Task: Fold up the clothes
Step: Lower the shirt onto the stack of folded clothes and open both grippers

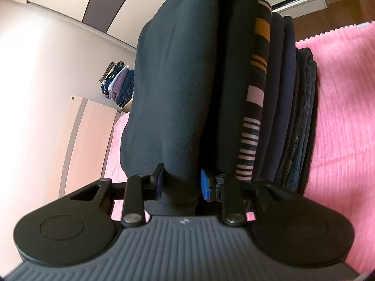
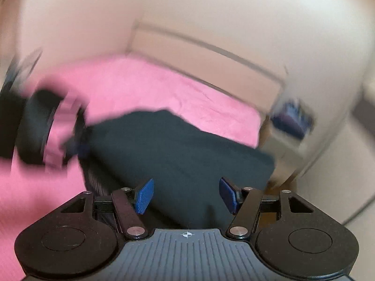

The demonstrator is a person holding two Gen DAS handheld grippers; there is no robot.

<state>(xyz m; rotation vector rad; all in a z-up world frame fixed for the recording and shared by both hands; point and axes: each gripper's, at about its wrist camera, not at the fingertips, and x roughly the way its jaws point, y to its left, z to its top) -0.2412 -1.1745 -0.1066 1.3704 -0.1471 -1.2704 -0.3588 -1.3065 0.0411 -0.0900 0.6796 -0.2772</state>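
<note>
The dark fleece garment [image 1: 178, 75] lies folded on top of a stack of folded clothes [image 1: 281, 107], which rests on the pink bedspread [image 1: 342, 107]. The left gripper [image 1: 181, 183] clamps one edge of this garment between its blue pads. The right gripper [image 2: 186, 195] is above the garment with its jaws wide apart, holding nothing. A second clothes pile [image 1: 118, 85] sits beyond the bed, near the wall.
</note>
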